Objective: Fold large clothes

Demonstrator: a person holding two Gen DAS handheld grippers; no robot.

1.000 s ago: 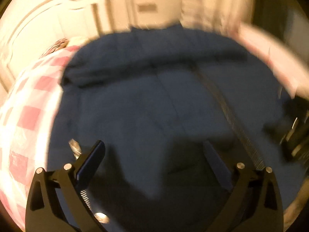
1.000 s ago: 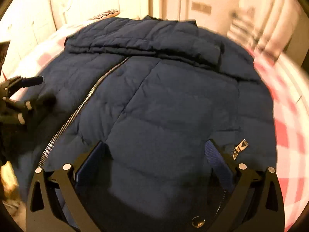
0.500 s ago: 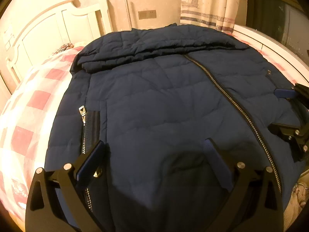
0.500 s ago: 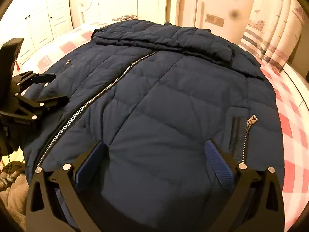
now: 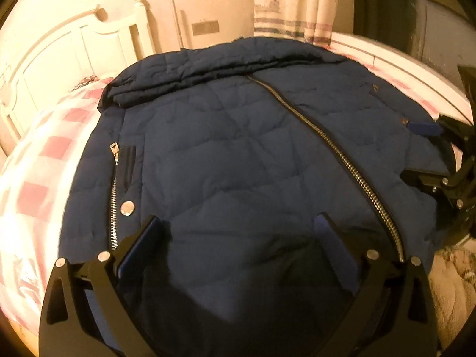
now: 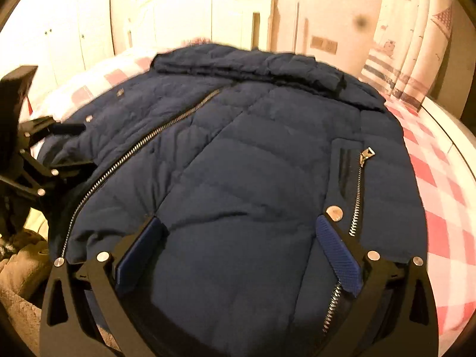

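Note:
A navy quilted puffer jacket (image 5: 238, 154) lies front up on the bed, zipped along a silver centre zipper (image 5: 336, 145), its collar at the far end. It also fills the right wrist view (image 6: 253, 178). My left gripper (image 5: 238, 238) is open and empty above the jacket's left hem, beside a pocket zipper (image 5: 114, 193). My right gripper (image 6: 238, 238) is open and empty above the right hem, next to the other pocket zipper (image 6: 357, 190). The right gripper shows at the left view's right edge (image 5: 434, 154); the left gripper shows at the right view's left edge (image 6: 62, 145).
The bed has a pink and white checked sheet (image 5: 35, 172) and a white headboard (image 5: 71, 47). Striped curtains (image 6: 410, 44) hang at the far right. A beige fleecy blanket (image 6: 20, 273) lies at the bed's near edge. White wardrobe doors (image 6: 59, 29) stand behind the bed.
Both grippers have drawn back and risen from the jacket, so more of it shows. The jaws have stayed open. The jacket has not moved.

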